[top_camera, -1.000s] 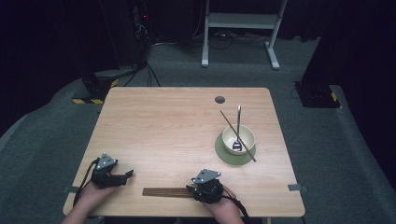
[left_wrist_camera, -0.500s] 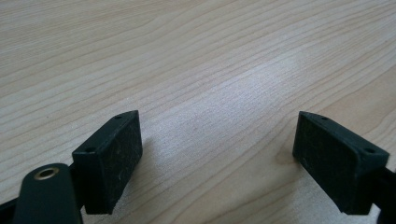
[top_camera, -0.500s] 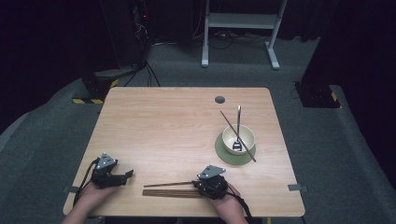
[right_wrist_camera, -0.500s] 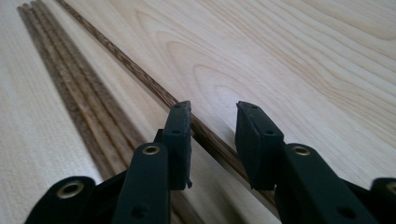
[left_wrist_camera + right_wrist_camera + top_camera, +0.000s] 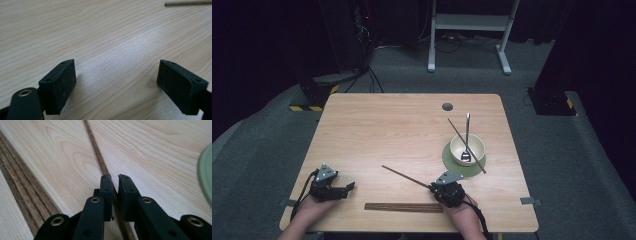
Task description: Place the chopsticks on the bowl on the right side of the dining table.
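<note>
Right gripper view: chopstick (image 5: 100,160) betw. hand-held gripper (image 5: 114,185) (clamped)

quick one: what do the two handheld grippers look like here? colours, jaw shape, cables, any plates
Both are black. The left gripper and right gripper each carry a grey three-cornered plate on top and trail a black cable back along the forearm. The jaws are flat black rectangular blocks with small screw holes; the linkage arms show brass-coloured rivets. Forearms look bare; no sleeves visible.
</note>
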Available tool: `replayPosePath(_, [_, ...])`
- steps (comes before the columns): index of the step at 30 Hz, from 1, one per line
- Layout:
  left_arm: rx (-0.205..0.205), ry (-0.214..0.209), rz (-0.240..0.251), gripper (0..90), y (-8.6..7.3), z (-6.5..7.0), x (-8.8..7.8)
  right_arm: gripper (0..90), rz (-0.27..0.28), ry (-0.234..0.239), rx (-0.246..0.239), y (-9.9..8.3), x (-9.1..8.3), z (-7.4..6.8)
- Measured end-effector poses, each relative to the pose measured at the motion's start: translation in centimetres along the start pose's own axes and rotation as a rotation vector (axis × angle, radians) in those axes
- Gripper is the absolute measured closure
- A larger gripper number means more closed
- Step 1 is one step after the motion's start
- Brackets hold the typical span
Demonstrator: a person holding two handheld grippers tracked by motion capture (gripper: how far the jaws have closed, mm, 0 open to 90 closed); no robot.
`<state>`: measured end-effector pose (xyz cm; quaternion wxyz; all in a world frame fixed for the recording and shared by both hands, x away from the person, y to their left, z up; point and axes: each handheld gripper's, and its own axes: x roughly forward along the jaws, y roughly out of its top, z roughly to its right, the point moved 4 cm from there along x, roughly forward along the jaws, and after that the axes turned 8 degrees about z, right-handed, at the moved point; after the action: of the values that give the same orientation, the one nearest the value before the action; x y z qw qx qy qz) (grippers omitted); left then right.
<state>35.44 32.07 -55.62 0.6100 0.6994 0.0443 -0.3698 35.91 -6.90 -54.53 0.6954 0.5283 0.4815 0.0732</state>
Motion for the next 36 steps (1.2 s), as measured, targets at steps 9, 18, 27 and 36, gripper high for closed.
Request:
replayPosePath(9, [0.002,0.001,0.000,15.7,0.0,0.0,0.0,76.4,-0.008,0.001,-0.031,-0.3,-0.1,0.6])
replayPosePath(18, [0.004,0.000,0.000,15.7,0.0,0.0,0.0,77.9,-0.006,0.000,-0.051,-0.6,-0.5,0.7])
replayPosePath(27, [0.005,0.001,0.000,15.7,0.0,0.0,0.0,83.6,-0.008,0.025,-0.045,-0.6,-0.5,0.8])
replayPosePath(36, [0.007,0.003,-0.003,15.7,0.0,0.1,0.0,84.0,0.018,0.027,-0.034,0.2,-1.2,0.7])
